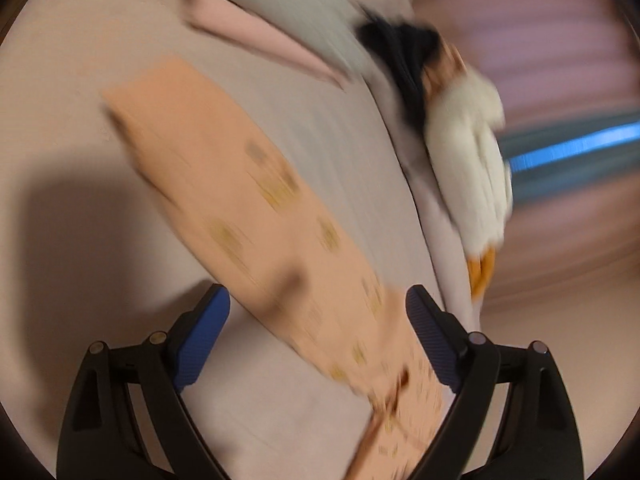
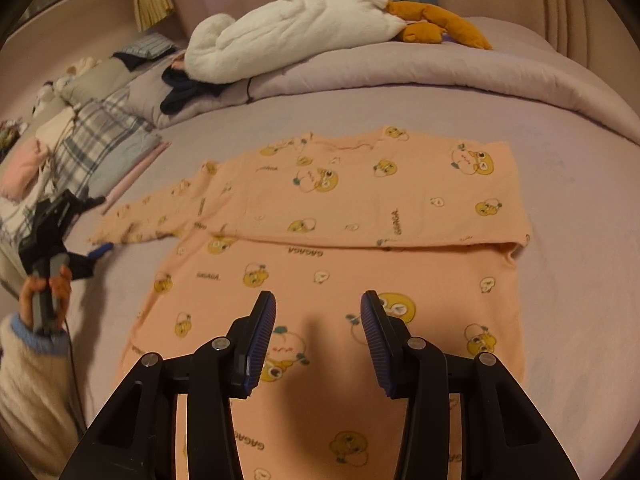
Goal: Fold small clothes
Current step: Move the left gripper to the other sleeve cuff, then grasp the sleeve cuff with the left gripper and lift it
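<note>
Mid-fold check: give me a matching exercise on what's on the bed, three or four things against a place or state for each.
Things:
1. peach shirt
2. plush duck
3. left gripper
4. right gripper

Places or states:
A. open above the shirt's lower body
B. at the outstretched sleeve's end
C. on the bunched duvet at the far side
D. flat on the sheet, one side folded over the body

Pairs: 1-D, 2-C, 3-B, 4-A
</note>
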